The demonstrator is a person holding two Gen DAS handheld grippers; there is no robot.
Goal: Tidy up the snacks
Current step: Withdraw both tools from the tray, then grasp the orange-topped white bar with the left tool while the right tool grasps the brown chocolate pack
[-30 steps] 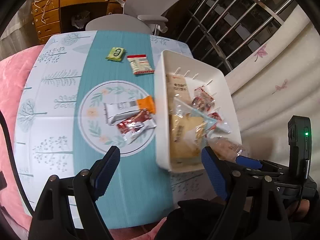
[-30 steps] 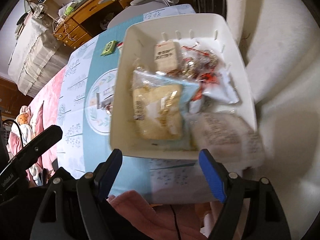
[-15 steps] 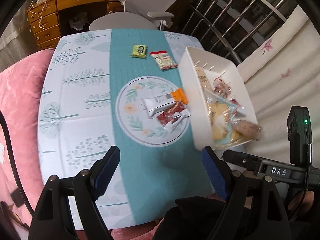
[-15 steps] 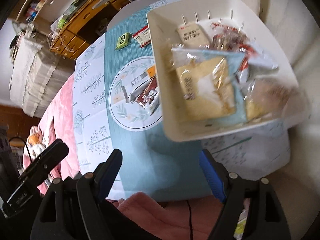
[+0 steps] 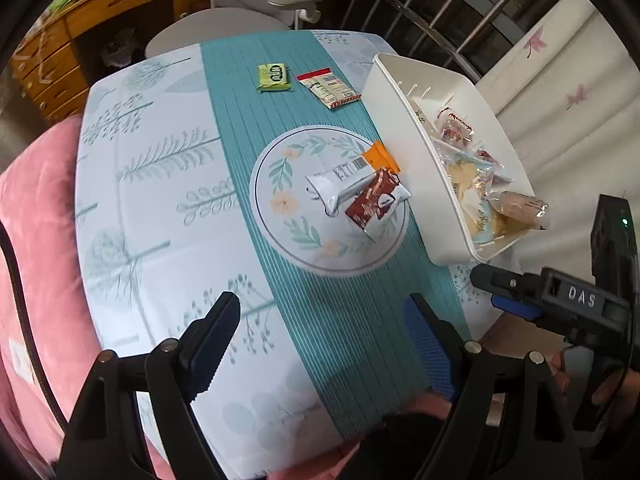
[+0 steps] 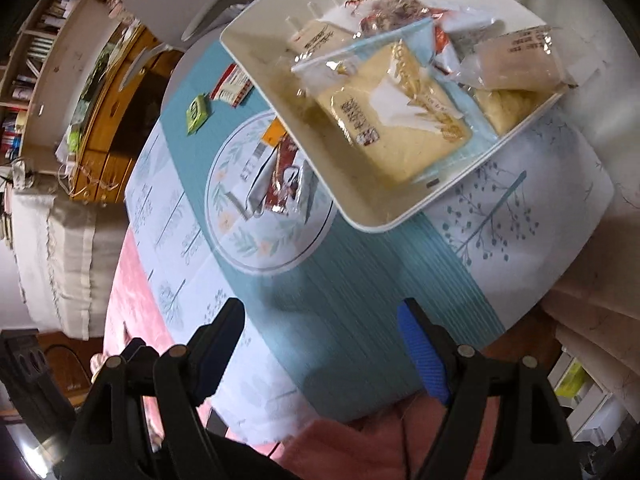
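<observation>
A white basket (image 5: 402, 136) stands at the table's right edge, holding a yellow cake pack (image 6: 392, 120) and several other wrapped snacks. On the round print left of the basket lie a silver bar with an orange end (image 5: 340, 184) and a red-brown packet (image 5: 372, 204), touching each other. Farther back on the teal runner rest a green packet (image 5: 273, 77) and a red-and-white packet (image 5: 329, 89). My left gripper (image 5: 320, 332) hangs open and empty over the near runner. My right gripper (image 6: 320, 336) is also open and empty, short of the basket (image 6: 460, 182).
A grey office chair (image 5: 240, 20) and a wooden desk (image 5: 100, 12) stand behind the table. Pink fabric (image 5: 36, 220) borders the table's left and near sides. Window bars (image 5: 440, 0) and a pale curtain (image 5: 560, 60) are at the right. The table's near edge lies under both grippers.
Both grippers have drawn back from the basket toward the table's near edge and rolled. The basket now sits farther off in both views. Both pairs of jaws stayed open.
</observation>
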